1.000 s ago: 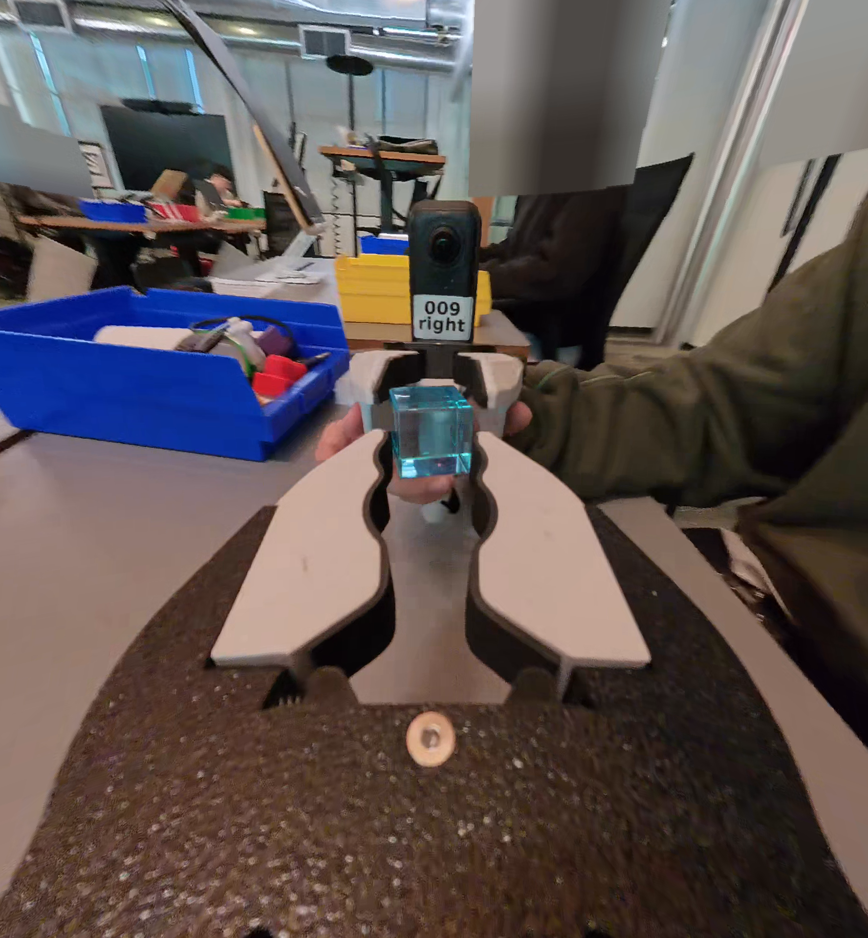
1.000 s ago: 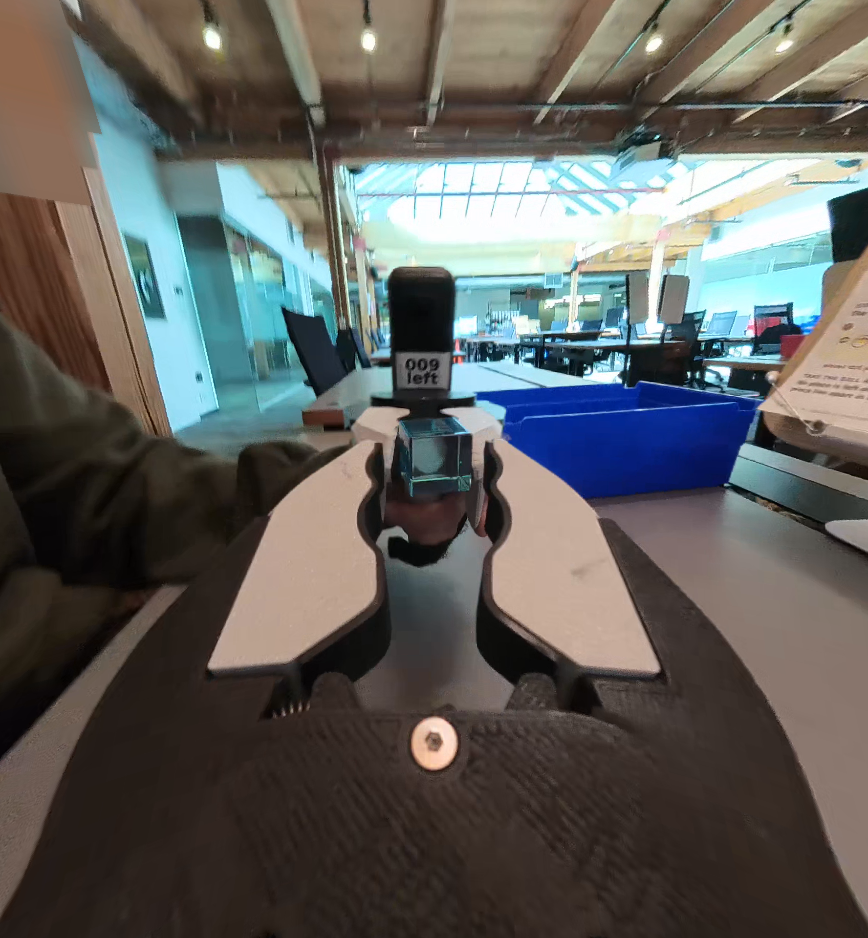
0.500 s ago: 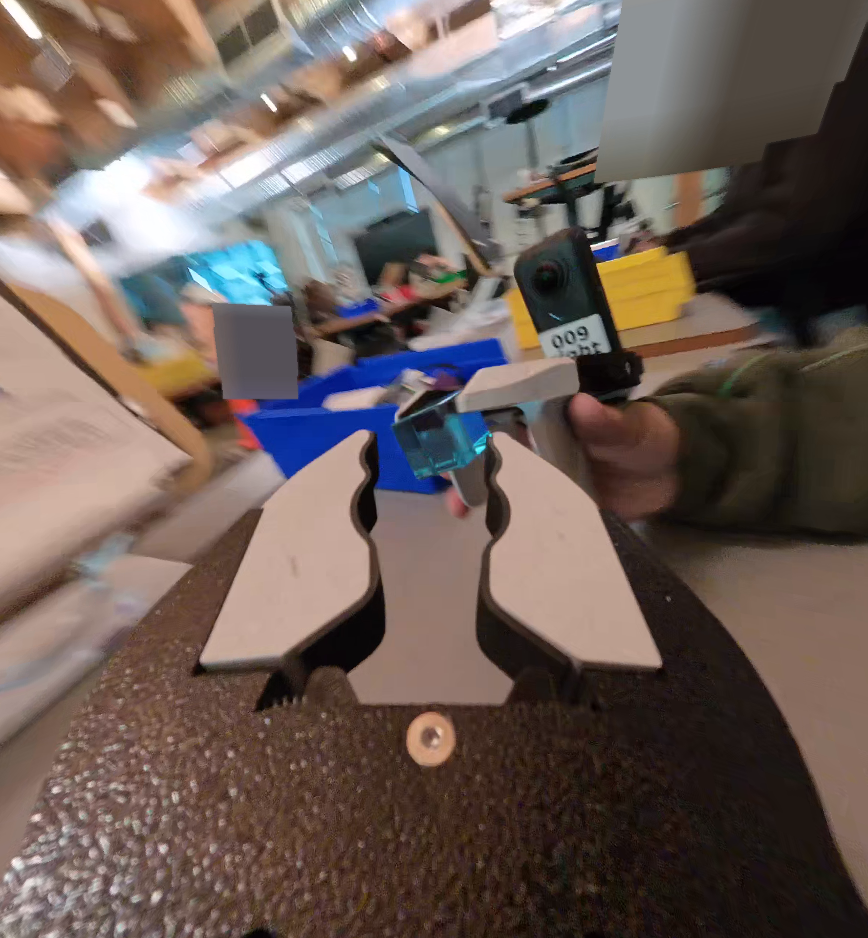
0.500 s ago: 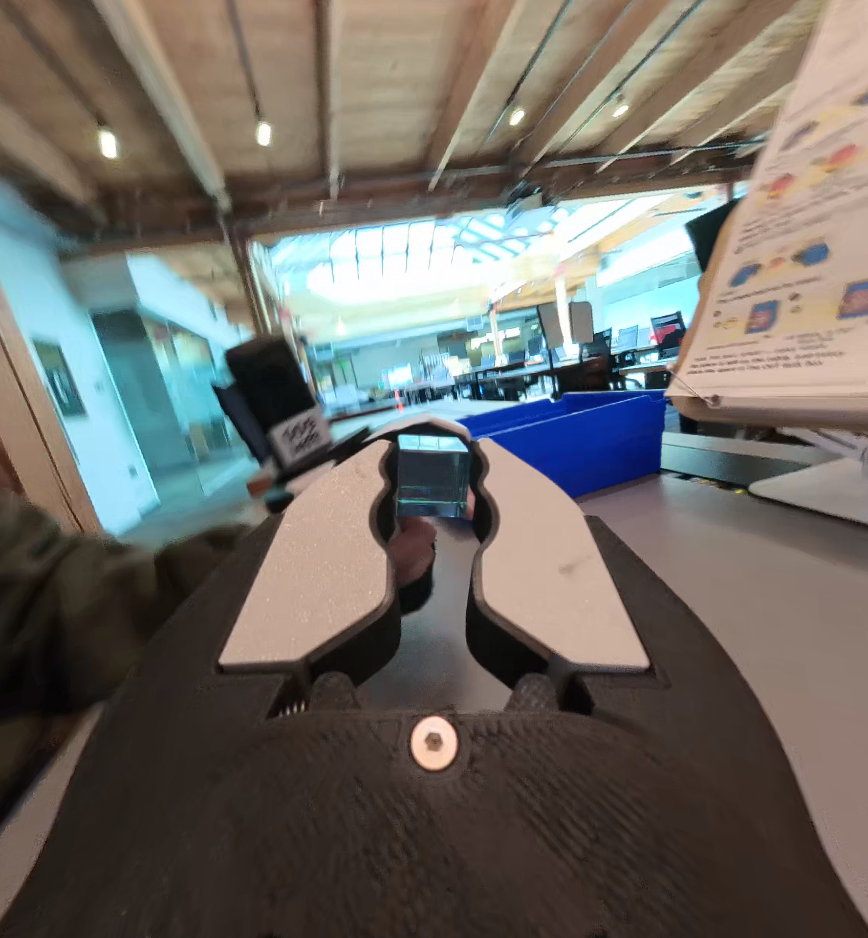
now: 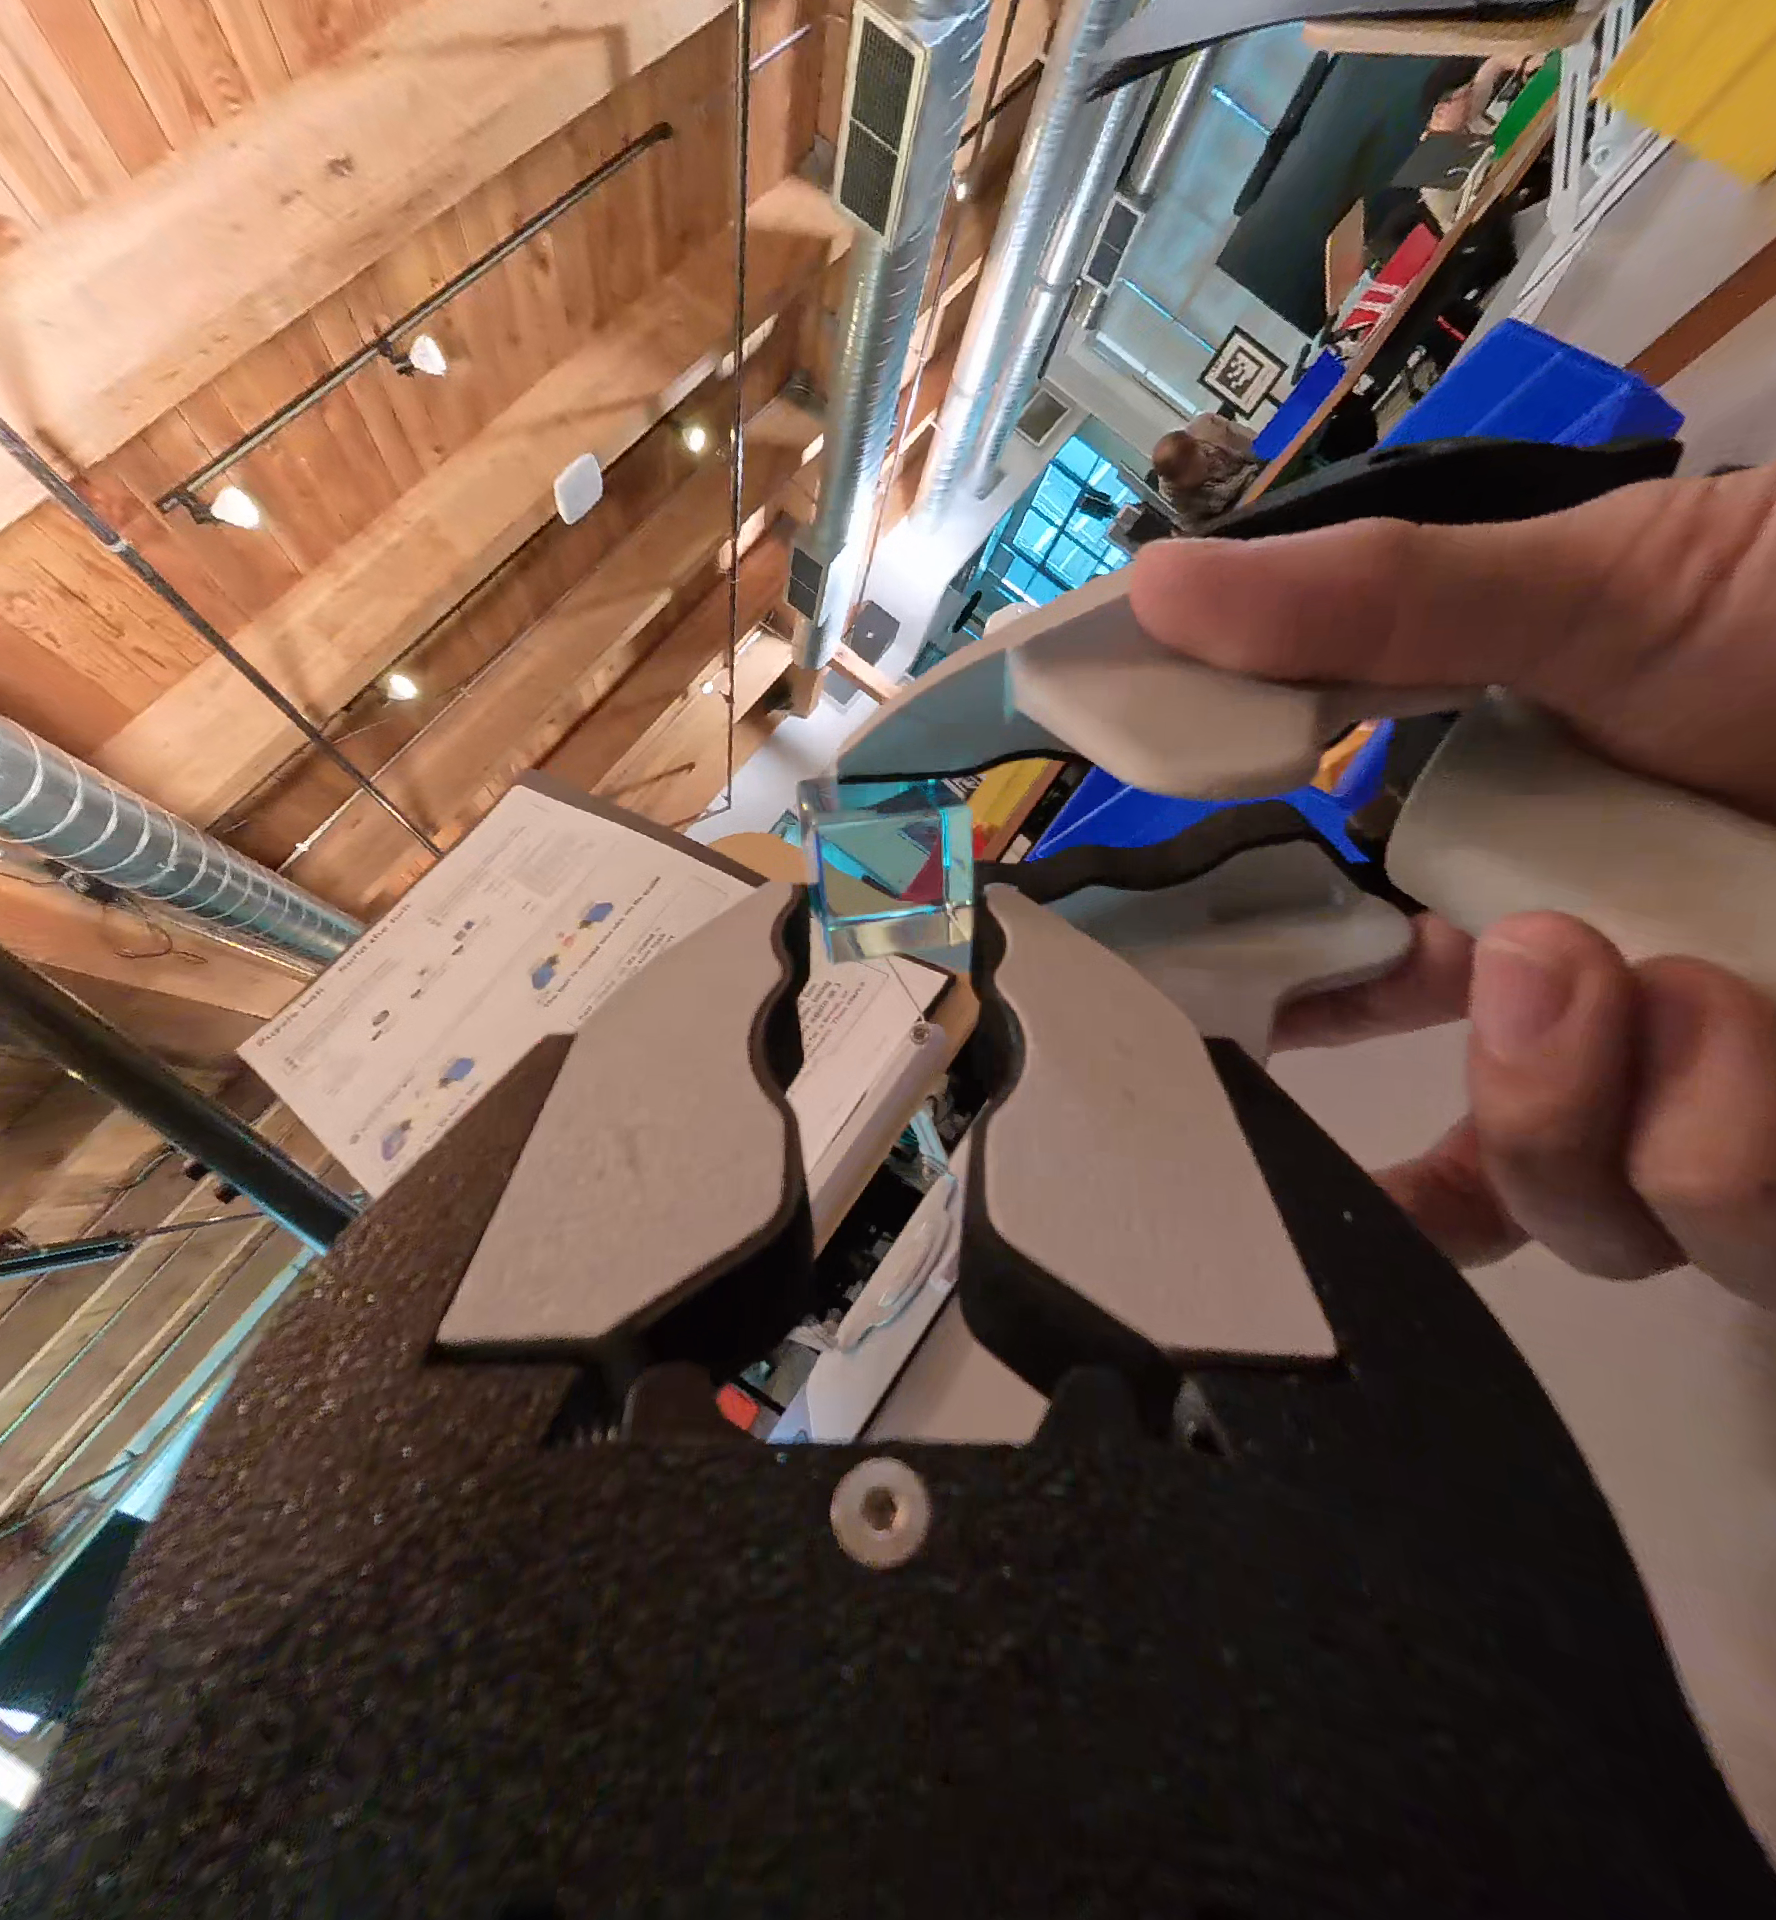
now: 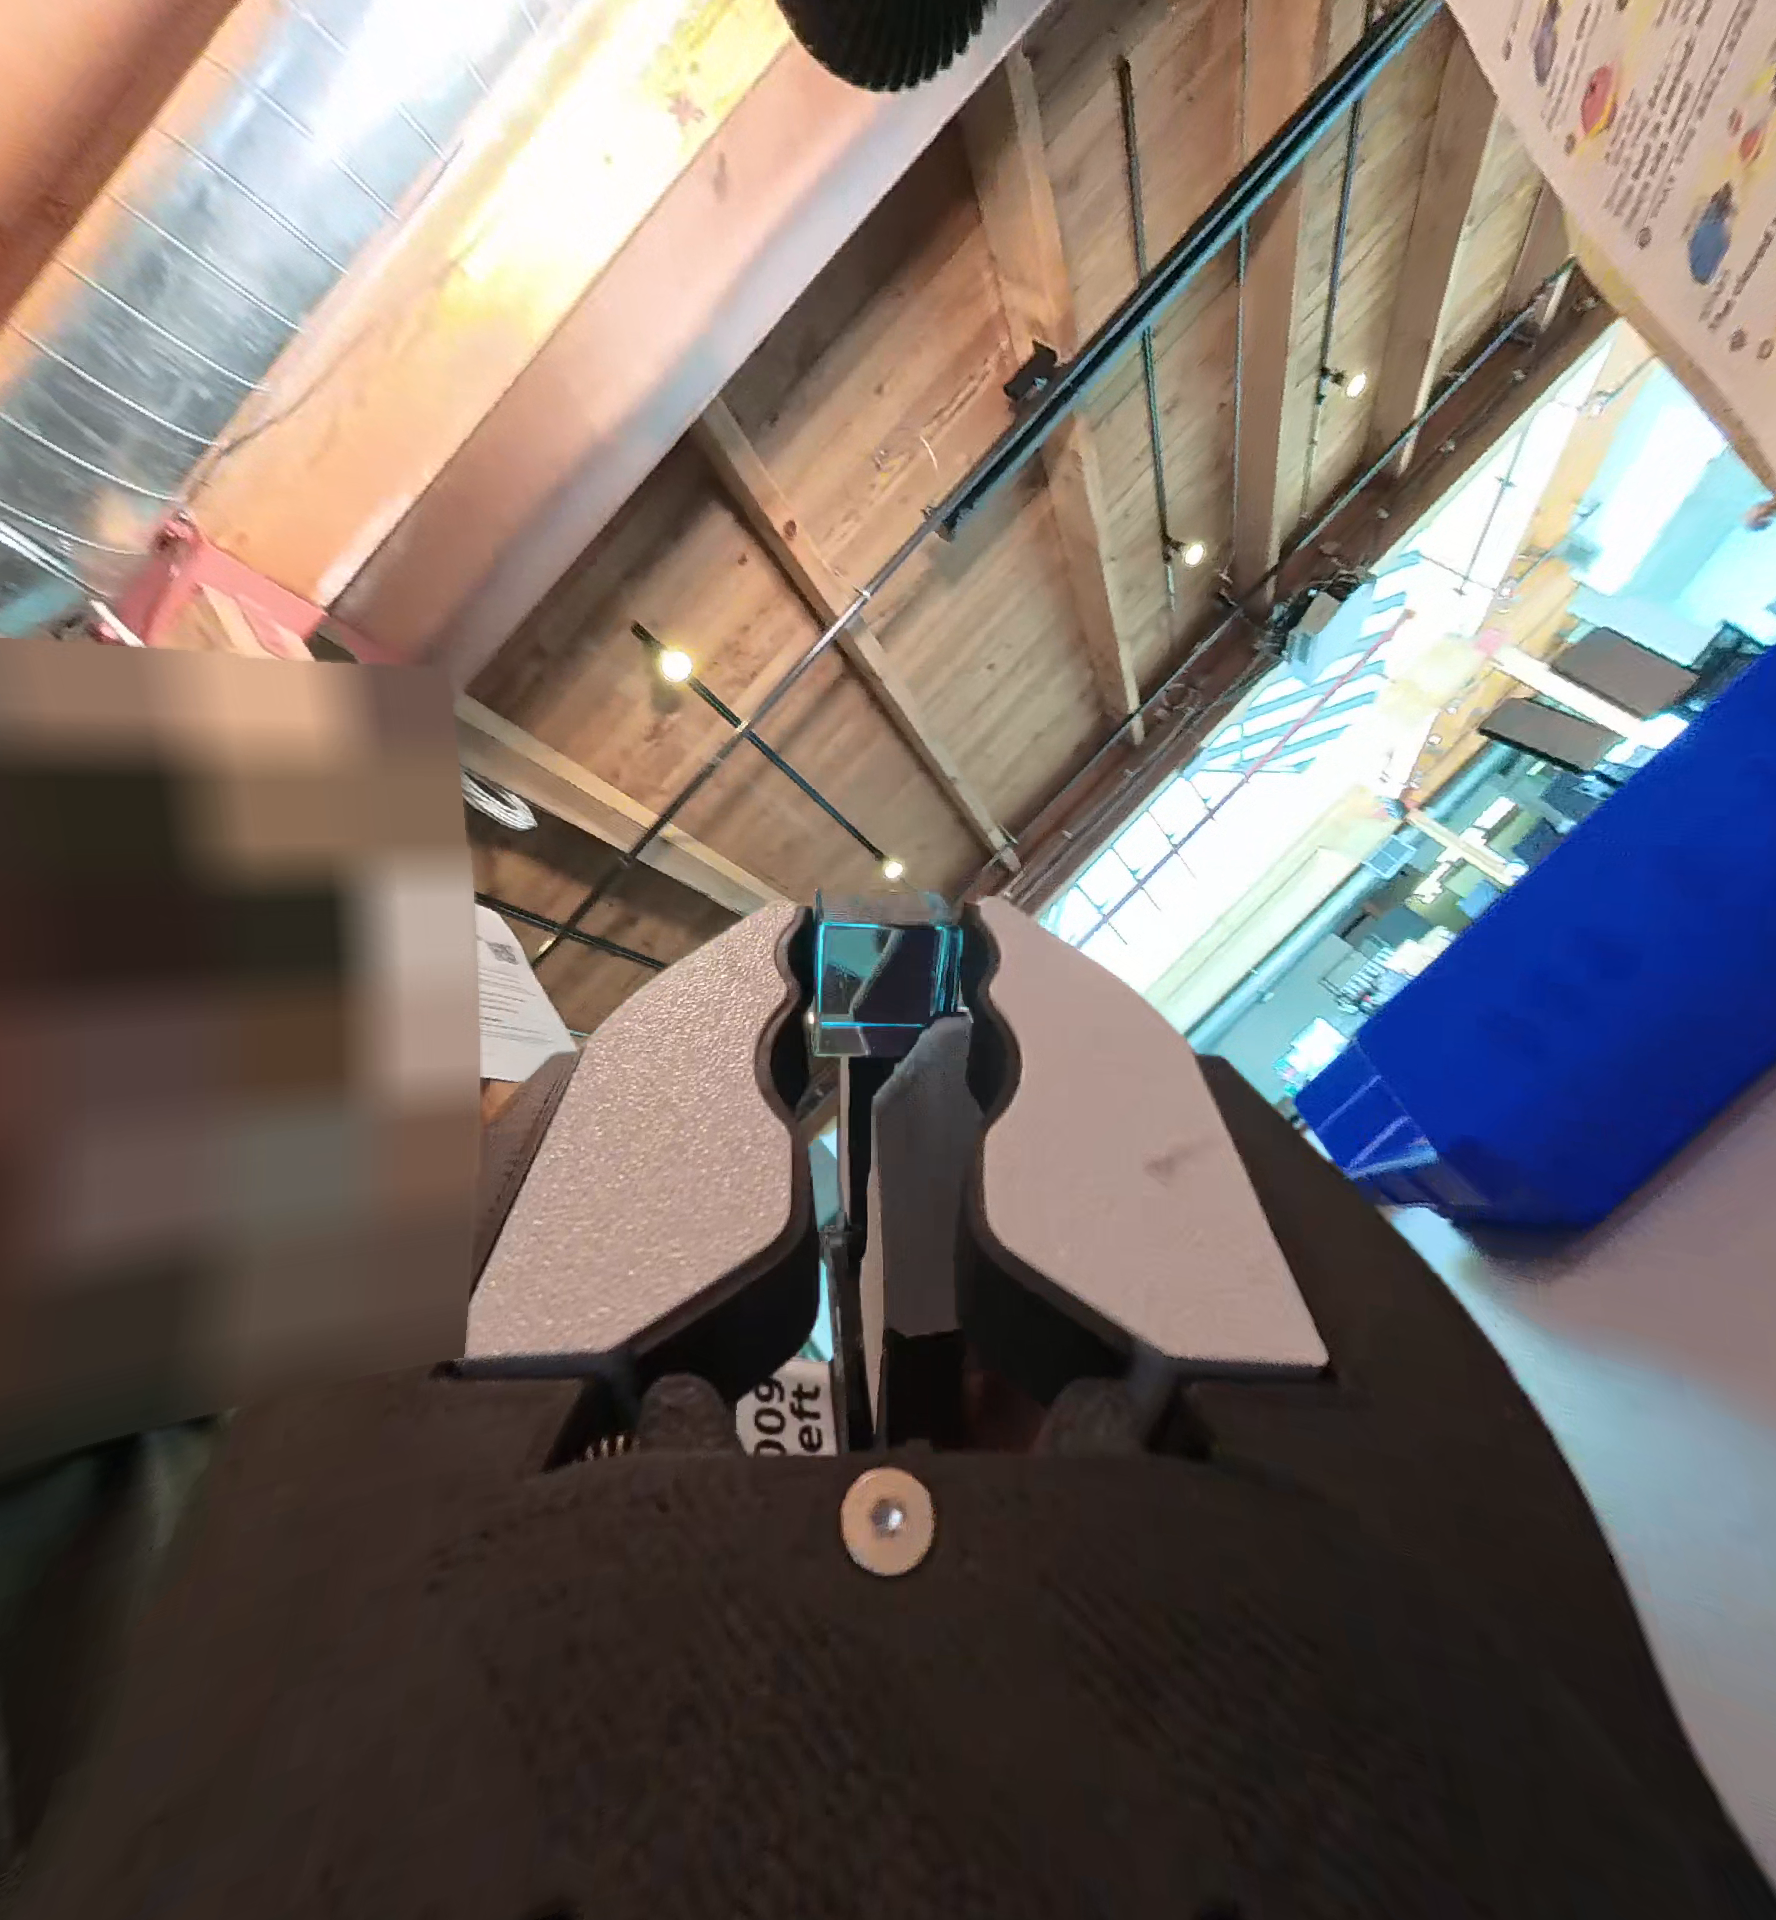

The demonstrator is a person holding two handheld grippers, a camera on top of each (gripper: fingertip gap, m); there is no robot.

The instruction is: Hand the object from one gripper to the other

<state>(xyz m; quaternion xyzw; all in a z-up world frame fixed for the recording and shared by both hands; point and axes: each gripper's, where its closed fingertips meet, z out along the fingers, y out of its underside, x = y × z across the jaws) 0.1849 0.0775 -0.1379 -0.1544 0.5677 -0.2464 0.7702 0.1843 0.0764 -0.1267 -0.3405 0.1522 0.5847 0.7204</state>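
Observation:
A clear blue-tinted cube (image 5: 894, 883) is up in the air between both grippers. In the right wrist view my right gripper (image 6: 889, 925) is shut on the cube (image 6: 889, 966), which sits at its fingertips. In the left wrist view the right gripper (image 5: 915, 831) reaches in from the right in a hand (image 5: 1590, 1091), with one finger above the cube and one below. My left gripper (image 5: 889, 904) stands a little wider than the cube, whose tilted lower part lies between its tips. One left finger (image 6: 915, 1195) shows edge-on just under the cube.
Both views tilt up toward a wooden ceiling with ducts. A blue bin (image 6: 1590, 987) stands on the grey table (image 6: 1590, 1403) at the right. A printed sheet on a stand (image 5: 510, 997) is behind the cube. Another blue bin (image 5: 1528, 384) and a yellow bin (image 5: 1725, 73) are far off. My two grippers' fingertips are within a few centimetres of each other.
A second ago my left gripper held the cube and the right stood open around it. The right has shut on it, the left has loosened, and both grippers have swung upward and rotated.

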